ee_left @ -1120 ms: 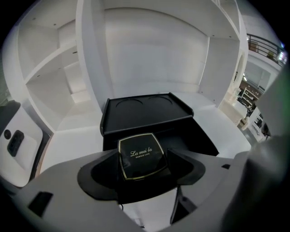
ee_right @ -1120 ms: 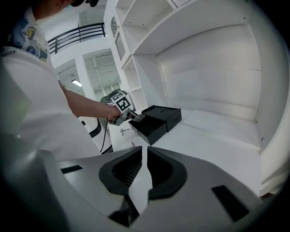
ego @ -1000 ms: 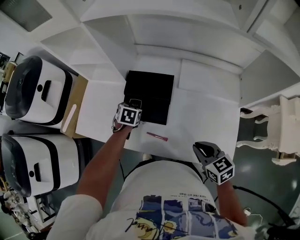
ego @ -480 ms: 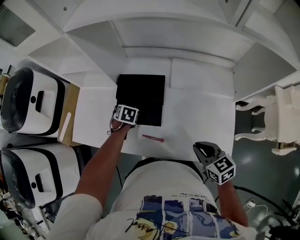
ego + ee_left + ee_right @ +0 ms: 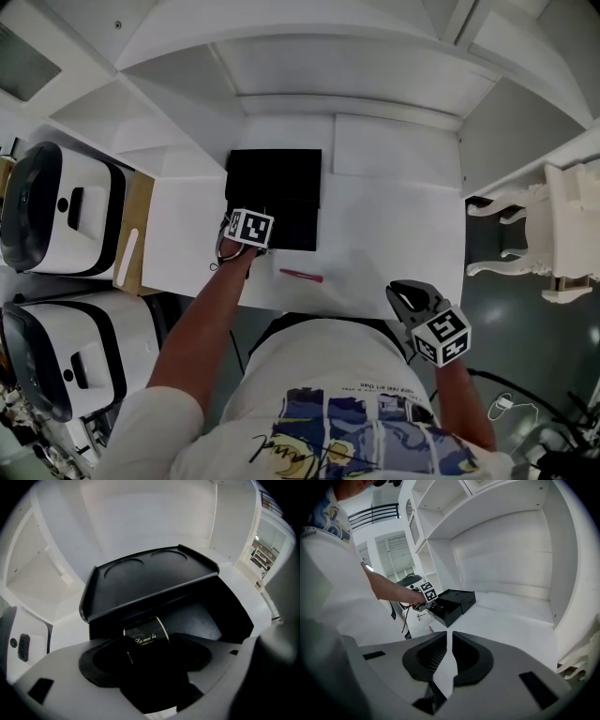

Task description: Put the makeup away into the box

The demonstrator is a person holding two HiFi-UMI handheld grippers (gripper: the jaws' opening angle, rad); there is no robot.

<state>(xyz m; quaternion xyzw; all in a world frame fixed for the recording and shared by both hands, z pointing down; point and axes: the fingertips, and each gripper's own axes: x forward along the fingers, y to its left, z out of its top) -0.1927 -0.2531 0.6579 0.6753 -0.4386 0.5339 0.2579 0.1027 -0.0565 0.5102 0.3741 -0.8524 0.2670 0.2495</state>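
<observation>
Left gripper (image 5: 150, 645): jaws clamped on a black makeup compact (image 5: 144, 636) with a gold edge and "La mei la" print on top. The compact sits at the near edge of the black box (image 5: 281, 183), over the open interior. I cannot tell whether it touches the box floor.

The box is open. Its lid (image 5: 150, 576) is raised on the far side and has two round recesses on its inner face. What shows of the interior beyond the compact is dark and flat.

Right gripper (image 5: 449, 649): jaws drawn together with only a thin slit between the pads and nothing in it. It hangs well right of the box and nearer the person, off the front edge of the white desk (image 5: 394, 225).

A pink makeup stick (image 5: 301, 276) lies flat on the desk just in front of the box, between the box and the desk's near edge. It is right of the left forearm and neither gripper touches it.

The box sits on the desk inside a white shelf alcove, with its back toward the rear wall. Two white-and-black machines (image 5: 66, 202) stand left of the box, beyond the desk edge. A white chair (image 5: 525, 234) stands well right of the box.
</observation>
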